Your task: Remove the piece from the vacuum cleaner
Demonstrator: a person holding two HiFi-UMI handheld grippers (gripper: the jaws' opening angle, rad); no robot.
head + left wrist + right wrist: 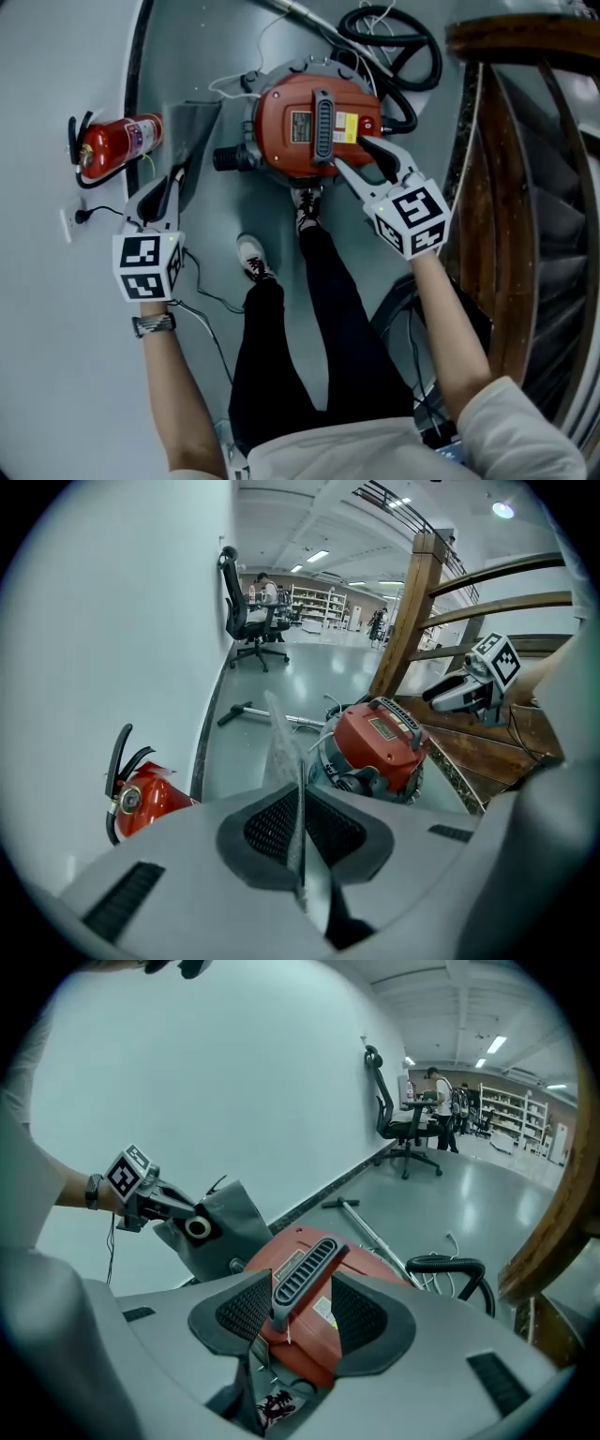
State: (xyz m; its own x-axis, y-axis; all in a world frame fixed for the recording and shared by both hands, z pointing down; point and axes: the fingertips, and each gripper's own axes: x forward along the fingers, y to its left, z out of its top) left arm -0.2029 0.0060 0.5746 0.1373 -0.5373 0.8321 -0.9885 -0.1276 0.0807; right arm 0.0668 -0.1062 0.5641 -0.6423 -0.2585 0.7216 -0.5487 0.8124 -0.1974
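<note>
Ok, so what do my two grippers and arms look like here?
Both the left gripper and right gripper are pale grey, with long tapering jaws lined by black meshed pads. Each carries a white cube with black square markers. There is a wristwatch on the left wrist and a loose whitish sleeve on the right arm.

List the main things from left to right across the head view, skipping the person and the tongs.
red fire extinguisher → grey bag → red vacuum cleaner → wooden staircase. The black hose overlaps the vacuum cleaner sideways, so it is left out.
</note>
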